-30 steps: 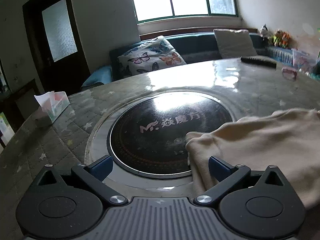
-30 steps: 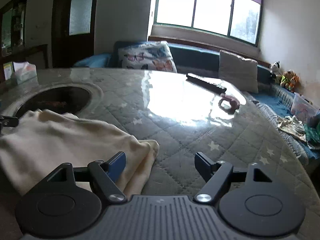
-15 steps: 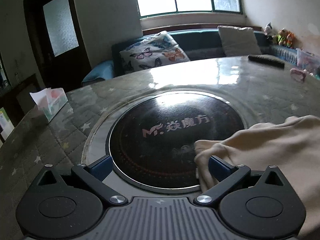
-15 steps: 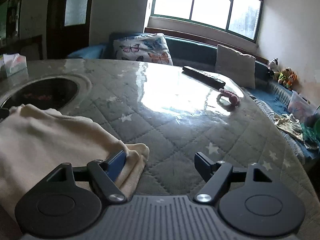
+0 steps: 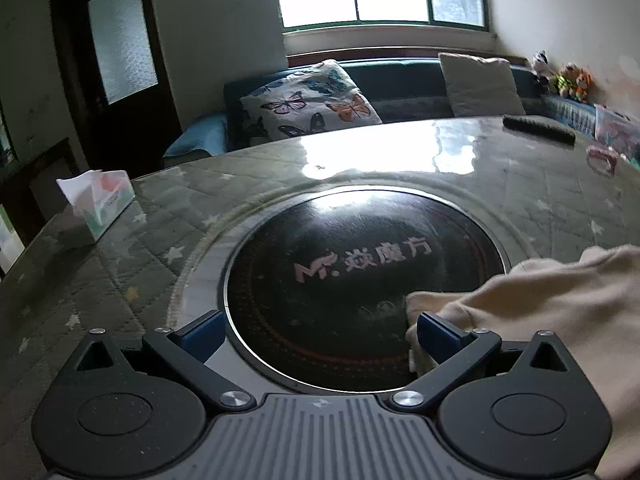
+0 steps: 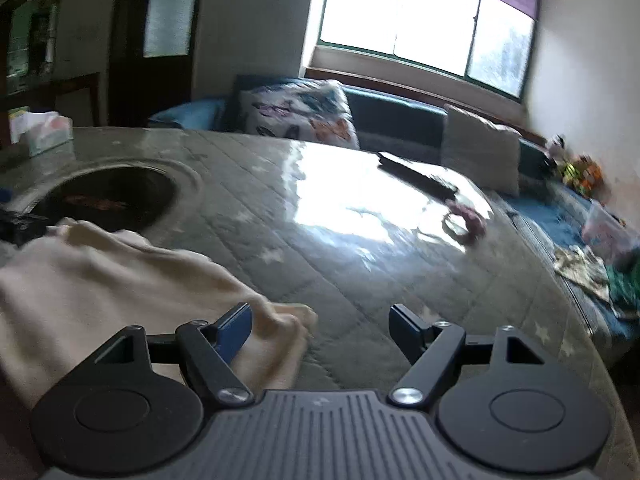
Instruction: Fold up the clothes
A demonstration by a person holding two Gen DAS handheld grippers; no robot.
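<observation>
Left wrist, cream garment [image 5: 560, 300] slid right

You have one cream garment [image 5: 560, 292], one tissue box [image 5: 102, 204], one remote control [image 5: 538, 128] and one pink hair tie [image 5: 600, 158] on the tabletop [image 5: 400, 160], two cushions [image 5: 310, 106] on the sofa [image 5: 400, 80], and two grippers [image 5: 318, 328].

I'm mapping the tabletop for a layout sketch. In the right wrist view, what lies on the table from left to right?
Tissue box → round black hotplate → remote control → pink hair tie.
</observation>
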